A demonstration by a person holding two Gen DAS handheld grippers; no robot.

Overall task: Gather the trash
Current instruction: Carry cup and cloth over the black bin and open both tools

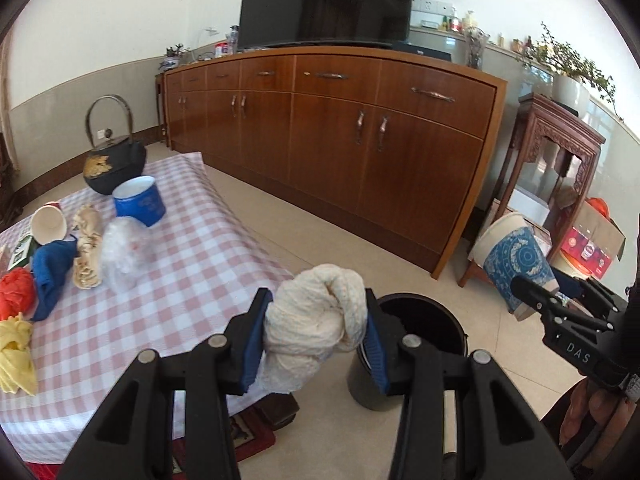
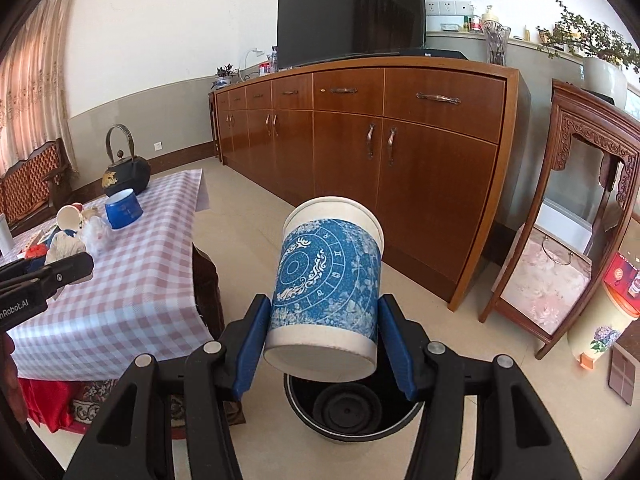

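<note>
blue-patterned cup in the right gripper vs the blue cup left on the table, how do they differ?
The held cup is clamped in the right gripper above the black bin; the table cup sits on the checked tablecloth. The held cup has white bands around a pale circular print; the table cup is solid darker blue. Both are tilted, with white insides.

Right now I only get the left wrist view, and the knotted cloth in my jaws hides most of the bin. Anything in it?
Observer: In the right wrist view, no trash shows inside the black bin, only a round black insert at the bottom.
Operator: Is the cup over it?
Observer: The right gripper has its jaws shut on the blue patterned cup. The cup's base lines up above the bin's far rim.
Operator: What's on the floor to the right?
Observer: A floral container stands beside the carved stand.
</note>
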